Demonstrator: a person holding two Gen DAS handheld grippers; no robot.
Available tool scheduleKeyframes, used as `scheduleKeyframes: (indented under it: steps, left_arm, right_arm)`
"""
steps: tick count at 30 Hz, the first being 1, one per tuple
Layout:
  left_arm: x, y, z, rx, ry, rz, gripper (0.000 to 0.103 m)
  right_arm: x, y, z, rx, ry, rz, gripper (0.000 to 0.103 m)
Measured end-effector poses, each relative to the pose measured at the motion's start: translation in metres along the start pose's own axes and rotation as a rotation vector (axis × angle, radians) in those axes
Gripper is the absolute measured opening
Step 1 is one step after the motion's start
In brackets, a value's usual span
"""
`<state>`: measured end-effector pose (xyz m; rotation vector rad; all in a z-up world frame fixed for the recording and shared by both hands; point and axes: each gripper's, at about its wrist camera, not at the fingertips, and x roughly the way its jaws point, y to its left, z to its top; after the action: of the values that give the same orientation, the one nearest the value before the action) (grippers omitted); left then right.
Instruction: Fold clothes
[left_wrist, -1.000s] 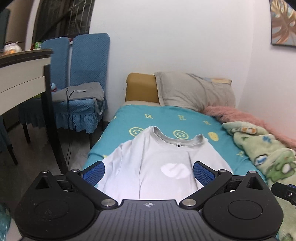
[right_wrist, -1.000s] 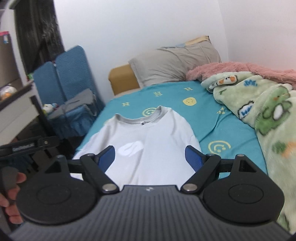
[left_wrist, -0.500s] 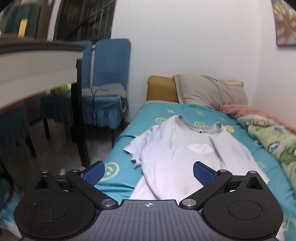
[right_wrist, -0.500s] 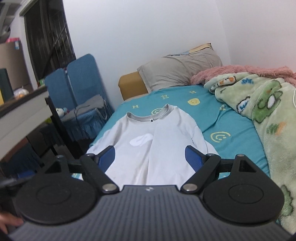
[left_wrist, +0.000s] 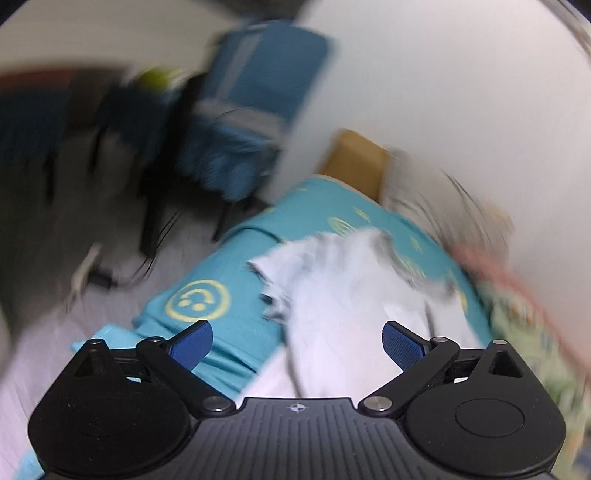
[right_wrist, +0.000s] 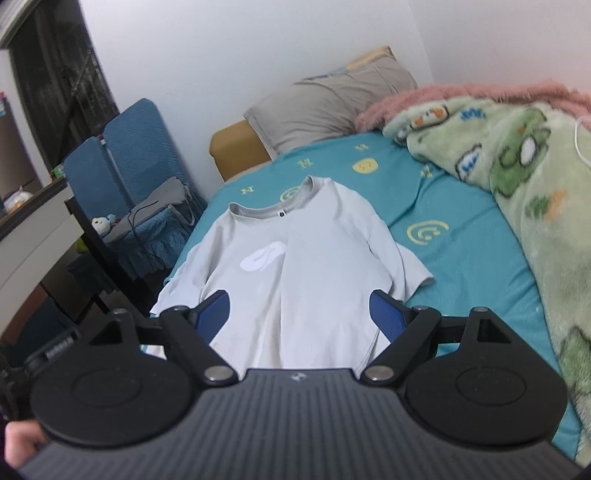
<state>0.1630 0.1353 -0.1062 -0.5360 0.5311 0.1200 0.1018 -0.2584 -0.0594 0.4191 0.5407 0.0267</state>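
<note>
A white T-shirt with a grey collar lies flat, front up, on the teal bed sheet, its hem toward me. My right gripper is open and empty, held above the shirt's hem. My left gripper is open and empty, near the bed's left edge. The left wrist view is blurred and tilted; the shirt shows there with its left sleeve crumpled.
A green fleece blanket covers the bed's right side. A grey pillow lies at the head. Blue chairs and a desk stand left of the bed. The floor lies left.
My left gripper has swung left and tilted, now over the bed's left edge; its view is blurred. My right gripper has drawn back and risen a little. Both stay open.
</note>
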Motion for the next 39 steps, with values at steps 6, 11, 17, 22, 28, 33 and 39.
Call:
scheduleKeyframes:
  steps: [6, 11, 17, 22, 28, 33, 39]
  left_arm:
    - [0.041, 0.059, 0.038, -0.35, 0.004, 0.006, 0.087]
    - [0.086, 0.059, 0.051, -0.318, 0.032, 0.01, 0.075]
    - [0.15, 0.043, 0.045, -0.291, 0.107, -0.032, 0.053]
    - [0.182, 0.035, 0.037, -0.307, 0.106, -0.014, 0.027]
    - [0.203, 0.023, 0.064, -0.227, 0.163, 0.046, 0.002]
    - [0.214, -0.019, 0.113, 0.038, 0.062, 0.122, 0.001]
    - [0.244, -0.066, 0.165, 0.314, -0.143, 0.38, 0.001]
  right_arm:
    - [0.015, -0.013, 0.011, 0.106, 0.023, 0.039, 0.084]
    - [0.034, -0.023, 0.012, 0.197, 0.092, 0.092, 0.084]
    - [0.06, -0.033, 0.01, 0.259, 0.13, 0.075, 0.084]
    - [0.076, -0.053, 0.004, 0.432, 0.175, 0.128, 0.085]
    - [0.091, -0.063, -0.001, 0.503, 0.198, 0.096, 0.085]
    - [0.093, -0.062, -0.002, 0.503, 0.183, 0.083, 0.086]
    - [0.103, -0.047, -0.005, 0.405, 0.2, 0.065, 0.086]
